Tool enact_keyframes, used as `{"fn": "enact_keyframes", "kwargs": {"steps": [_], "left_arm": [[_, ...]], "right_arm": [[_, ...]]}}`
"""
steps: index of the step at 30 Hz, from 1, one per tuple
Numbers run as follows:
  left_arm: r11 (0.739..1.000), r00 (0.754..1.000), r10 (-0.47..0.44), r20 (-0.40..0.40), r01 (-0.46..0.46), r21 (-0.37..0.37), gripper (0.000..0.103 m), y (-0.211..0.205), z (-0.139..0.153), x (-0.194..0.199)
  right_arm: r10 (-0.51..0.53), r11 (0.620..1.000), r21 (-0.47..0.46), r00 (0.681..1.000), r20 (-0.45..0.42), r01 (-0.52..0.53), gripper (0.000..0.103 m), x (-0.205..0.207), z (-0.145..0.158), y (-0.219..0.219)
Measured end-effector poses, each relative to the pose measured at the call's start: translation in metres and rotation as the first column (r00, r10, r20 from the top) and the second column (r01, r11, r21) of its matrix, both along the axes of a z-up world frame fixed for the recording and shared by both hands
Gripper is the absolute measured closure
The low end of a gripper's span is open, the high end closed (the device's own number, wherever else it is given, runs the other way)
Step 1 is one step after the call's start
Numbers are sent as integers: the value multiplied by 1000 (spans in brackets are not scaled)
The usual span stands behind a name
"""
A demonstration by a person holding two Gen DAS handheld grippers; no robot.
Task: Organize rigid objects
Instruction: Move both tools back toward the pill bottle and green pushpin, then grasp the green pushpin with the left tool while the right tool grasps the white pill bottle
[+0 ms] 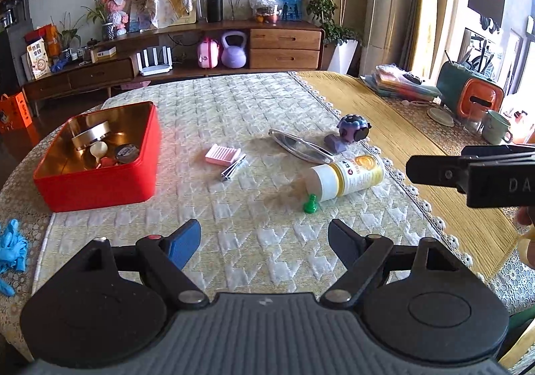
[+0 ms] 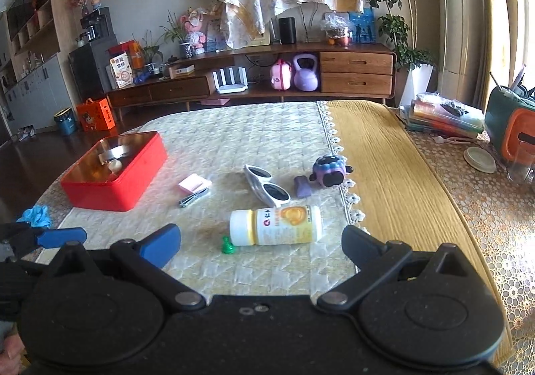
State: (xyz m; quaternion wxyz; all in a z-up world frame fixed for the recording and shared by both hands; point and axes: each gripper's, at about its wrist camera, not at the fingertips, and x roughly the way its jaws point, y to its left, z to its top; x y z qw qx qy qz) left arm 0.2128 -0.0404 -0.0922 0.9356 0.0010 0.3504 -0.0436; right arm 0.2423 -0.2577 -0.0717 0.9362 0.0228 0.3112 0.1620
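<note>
Both tongs are hanging spread wide, gripping nothing. Supplement bottle (image 2: 276,225) is lying on its side on the counter (image 2: 234,137), long axis crosswise, at 12 o'clock just ahead of right tongs (image 2: 260,246); left tongs (image 1: 264,241) are sitting farther, bottle at 1 o'clock. Red tin (image 2: 133,174) is waiting at 10 o'clock.

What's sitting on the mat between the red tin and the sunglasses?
Between the red tin and the sunglasses lie a pink ridged block and metal nail clippers, touching each other, clearest in the left wrist view.
</note>
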Motion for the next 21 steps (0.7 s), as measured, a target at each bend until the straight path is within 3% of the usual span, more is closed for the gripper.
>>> {"fn": "enact_keyframes", "kwargs": {"steps": [10,14,18,21], "left_arm": [[999,999,-30,-30,31,30,20,-21,-37,45],[998,998,-56,-38,57,30,20,-23,-48,54],[995,995,-90,-39,92,29,20,-27,-58,61],[992,992,-120,-39,121,22,20,-31,-65,65]], "right_arm": [[19,999,-32,997,-72,-21,0,57,-28,16],[113,987,-111,992,-55,-119,0,70,-30,24],[295,940,-147,950,-107,-308,0,84,-32,29],[418,877,-193,897,-142,-440,0,95,-31,31]]}}
